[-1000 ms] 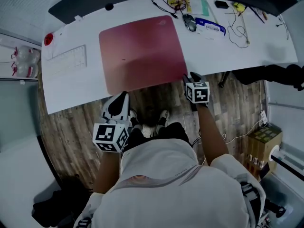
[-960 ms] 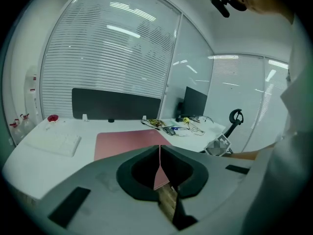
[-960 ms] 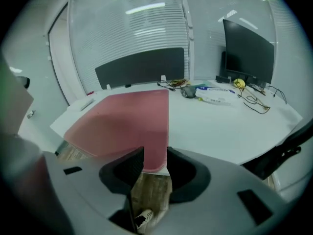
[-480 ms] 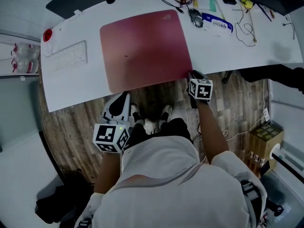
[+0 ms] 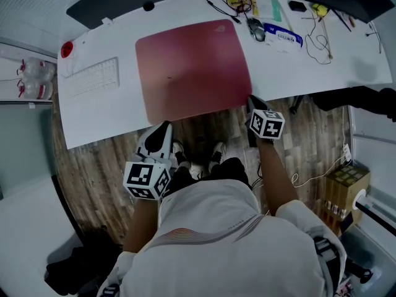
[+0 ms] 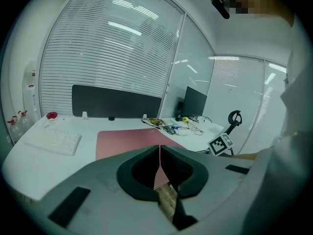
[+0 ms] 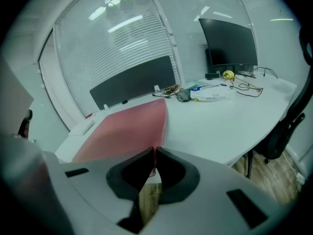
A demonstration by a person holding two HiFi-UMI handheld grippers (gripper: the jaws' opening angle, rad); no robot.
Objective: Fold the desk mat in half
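Note:
The pink desk mat [image 5: 193,67] lies flat on the white desk [image 5: 111,113], its near edge hanging a little over the desk's front. At the mat's near left part, my left gripper [image 5: 164,127] has its jaws together on the thin pink edge [image 6: 157,173]; the left gripper [image 6: 160,151] is shut on it. My right gripper [image 5: 252,101] sits at the mat's near right corner. Its jaws have just been closing, and in the right gripper view the right gripper [image 7: 155,153] pinches the pink corner [image 7: 127,129].
A white keyboard [image 5: 93,76] lies left of the mat. Behind it to the right are a mouse [image 5: 255,28], cables [image 5: 229,2] and a blue-and-white packet [image 5: 284,36]. A dark monitor [image 7: 230,43] stands at the back right. Wooden floor [image 5: 93,166] lies below the desk's front edge.
The right gripper has rolled slightly at the mat's near right corner. The left gripper has stayed at the near edge. The mat still lies flat.

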